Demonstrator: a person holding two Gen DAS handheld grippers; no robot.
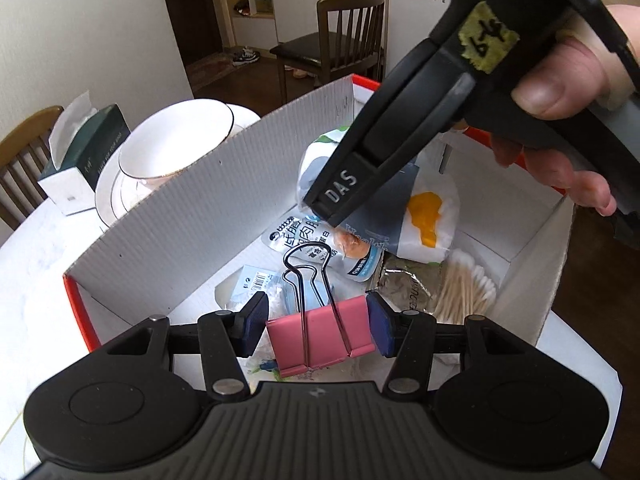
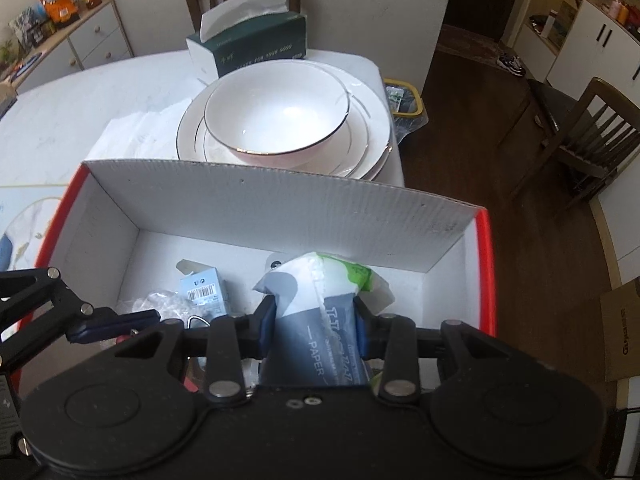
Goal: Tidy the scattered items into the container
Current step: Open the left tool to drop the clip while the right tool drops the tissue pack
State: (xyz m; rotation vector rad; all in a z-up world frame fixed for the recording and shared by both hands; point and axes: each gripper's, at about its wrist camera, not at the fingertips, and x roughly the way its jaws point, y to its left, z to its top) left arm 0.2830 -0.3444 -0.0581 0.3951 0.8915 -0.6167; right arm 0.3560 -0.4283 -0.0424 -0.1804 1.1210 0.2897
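Note:
A white cardboard box with red outer walls (image 1: 192, 200) (image 2: 280, 200) sits on the table. My left gripper (image 1: 318, 330) is shut on a pink binder clip (image 1: 320, 340) and holds it over the box. My right gripper (image 2: 314, 320) is shut on a grey and white tissue pack (image 2: 320, 320) over the box. It shows from the side in the left wrist view (image 1: 332, 200), with the pack (image 1: 316, 164) beneath it. Inside the box lie snack packets (image 1: 300, 240), cotton swabs (image 1: 464, 288) and a small barcoded pack (image 2: 202, 290).
A white bowl (image 2: 280, 120) on stacked plates (image 2: 372, 136) stands behind the box, with a green tissue box (image 2: 256, 48) beyond. Wooden chairs (image 2: 576, 136) stand around the table. A person's hand (image 1: 560, 80) grips the right tool.

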